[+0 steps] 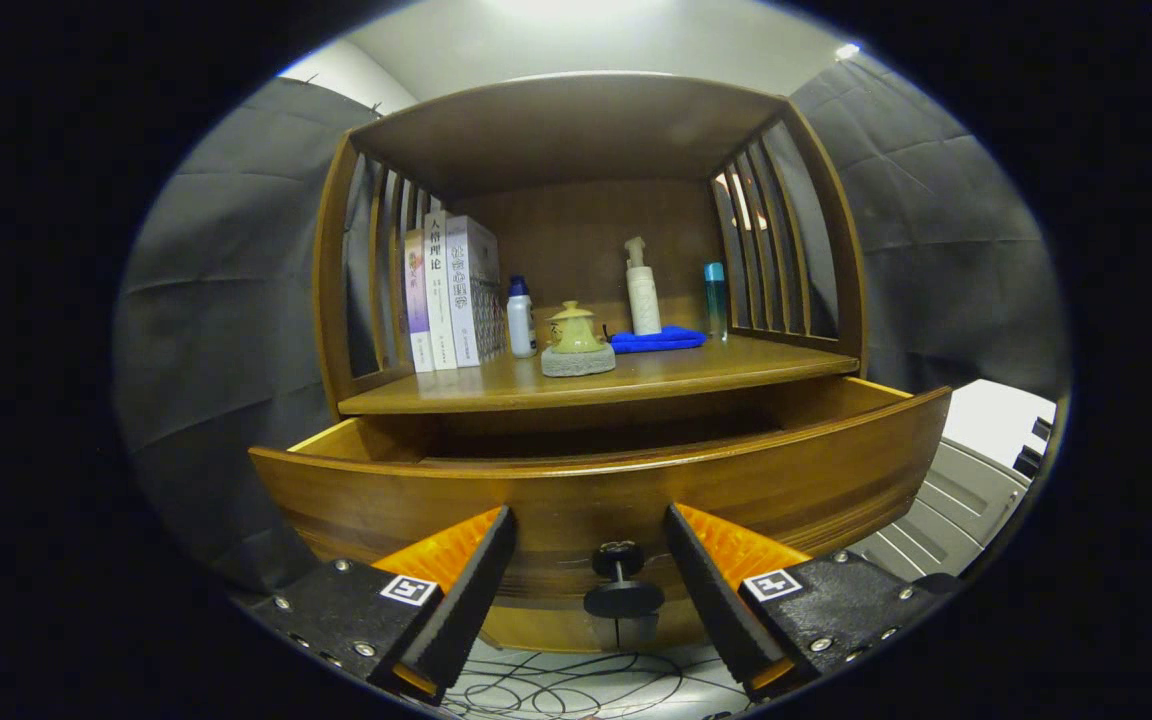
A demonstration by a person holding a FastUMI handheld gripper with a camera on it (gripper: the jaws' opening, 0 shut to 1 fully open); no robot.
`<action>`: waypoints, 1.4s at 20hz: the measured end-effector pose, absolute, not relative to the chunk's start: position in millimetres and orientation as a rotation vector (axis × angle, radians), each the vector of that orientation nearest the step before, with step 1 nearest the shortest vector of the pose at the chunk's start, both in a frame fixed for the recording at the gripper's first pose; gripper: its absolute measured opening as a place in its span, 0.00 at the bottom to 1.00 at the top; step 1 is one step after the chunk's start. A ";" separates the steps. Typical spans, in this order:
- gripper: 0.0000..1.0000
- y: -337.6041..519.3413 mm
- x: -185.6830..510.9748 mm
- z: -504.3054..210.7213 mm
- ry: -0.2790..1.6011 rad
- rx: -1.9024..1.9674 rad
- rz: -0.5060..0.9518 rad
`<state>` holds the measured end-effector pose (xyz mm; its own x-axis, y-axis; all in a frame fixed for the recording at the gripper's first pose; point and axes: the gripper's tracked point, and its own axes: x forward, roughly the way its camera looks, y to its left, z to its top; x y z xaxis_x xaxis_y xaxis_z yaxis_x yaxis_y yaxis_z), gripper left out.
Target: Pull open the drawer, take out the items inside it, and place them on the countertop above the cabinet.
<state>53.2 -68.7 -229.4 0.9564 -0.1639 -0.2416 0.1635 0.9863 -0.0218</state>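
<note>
I'm holding the gripper (588,565) with jaws apart, straddling the knob (621,580) without squeezing it. The drawer (596,480) is sitting pulled out under the countertop (636,378), so I'm guessing they're freeing up to reach inside. Can't see its contents from this low.

Wooden countertop (636,385) carries books (451,292), white bottle (521,318), lidded cup (576,330) on stone, blue cloth (658,340), pump bottle (643,290)
</note>
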 end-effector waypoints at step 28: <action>0.94 -59.2 90.0 -60.4 0.084 -0.178 -0.039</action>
<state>90.0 -59.2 -60.4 0.9957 -0.0465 -0.0797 0.0317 0.9835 -0.1783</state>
